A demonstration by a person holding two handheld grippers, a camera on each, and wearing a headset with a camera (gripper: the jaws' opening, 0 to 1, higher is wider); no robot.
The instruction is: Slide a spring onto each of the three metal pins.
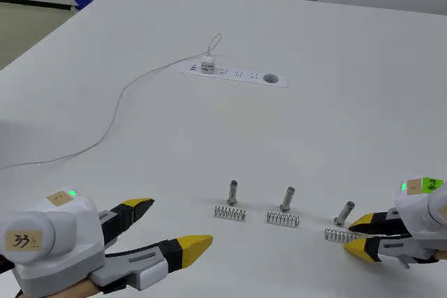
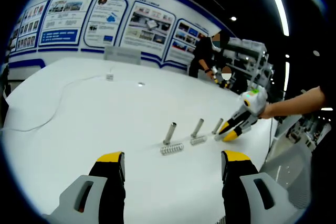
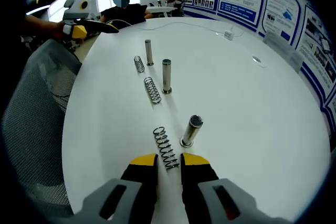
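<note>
Three short metal pins stand upright in a row on the white table: left pin [image 1: 232, 192], middle pin [image 1: 287, 199], right pin [image 1: 344, 213]. A spring lies in front of each: left spring [image 1: 230, 213], middle spring [image 1: 283, 219], right spring [image 1: 340, 235]. My right gripper [image 1: 357, 236] rests low on the table, its yellow-tipped jaws slightly apart and straddling the near end of the right spring [image 3: 165, 148], beside the right pin [image 3: 191, 130]. My left gripper [image 1: 167, 228] hovers wide open at the lower left, holding nothing, well left of the left pin [image 2: 170, 132].
A white power strip [image 1: 232, 75] with a plug and a long cable [image 1: 112, 120] lies farther back on the table [image 1: 335, 116]. A mesh chair [image 3: 37, 129] stands at the table's edge. People stand in the background.
</note>
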